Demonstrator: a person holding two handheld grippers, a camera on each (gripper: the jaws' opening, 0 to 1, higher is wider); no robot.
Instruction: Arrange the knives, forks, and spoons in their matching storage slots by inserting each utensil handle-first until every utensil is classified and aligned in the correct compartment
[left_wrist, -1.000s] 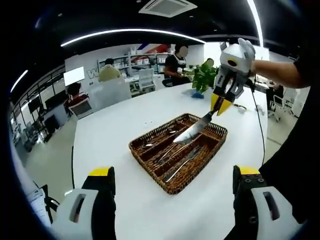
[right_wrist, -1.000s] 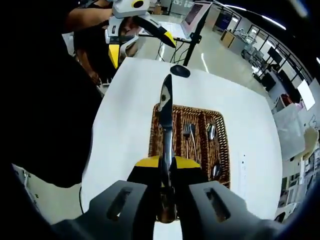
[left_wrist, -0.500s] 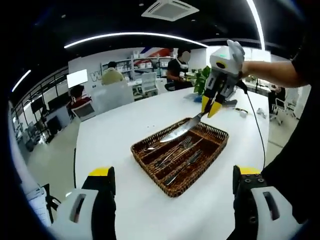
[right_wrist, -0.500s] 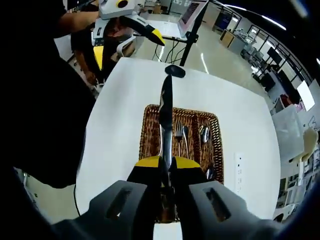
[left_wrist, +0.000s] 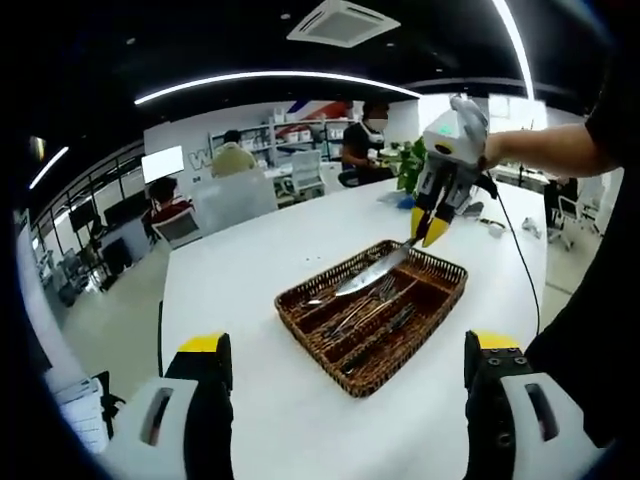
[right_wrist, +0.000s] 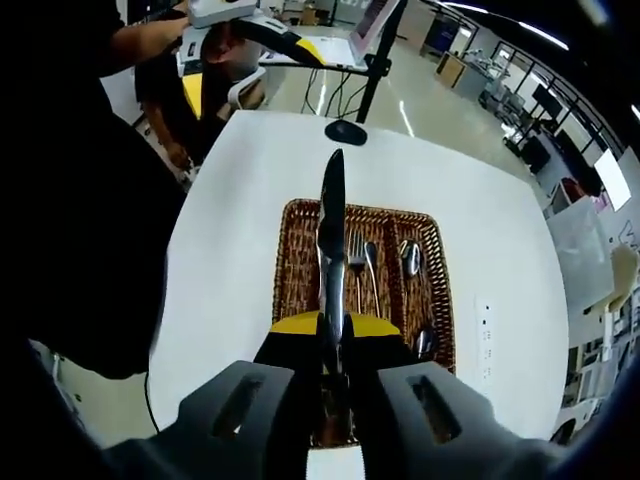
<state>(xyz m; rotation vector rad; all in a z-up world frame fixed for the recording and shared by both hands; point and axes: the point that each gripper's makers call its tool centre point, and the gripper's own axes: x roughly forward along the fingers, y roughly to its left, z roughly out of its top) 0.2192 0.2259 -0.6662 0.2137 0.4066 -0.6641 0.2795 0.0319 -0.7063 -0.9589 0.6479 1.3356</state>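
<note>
A woven brown basket with lengthwise slots lies on the white table. In the right gripper view the basket holds forks in a middle slot and spoons further right. My right gripper is shut on the handle of a knife. Its blade points away over the basket's left slot. From the left gripper view, the right gripper holds the knife slanting down over the basket's far side. My left gripper stands wide open and holds nothing, near the table's front edge.
A dark oval object lies on the table beyond the basket. A white power strip sits to its right. A cable trails across the table's right side. A potted plant and seated people are at the far end.
The right gripper has carried the knife sideways, from above the basket's edge to over its left slot. The left gripper stays open; its view has shifted a little.
</note>
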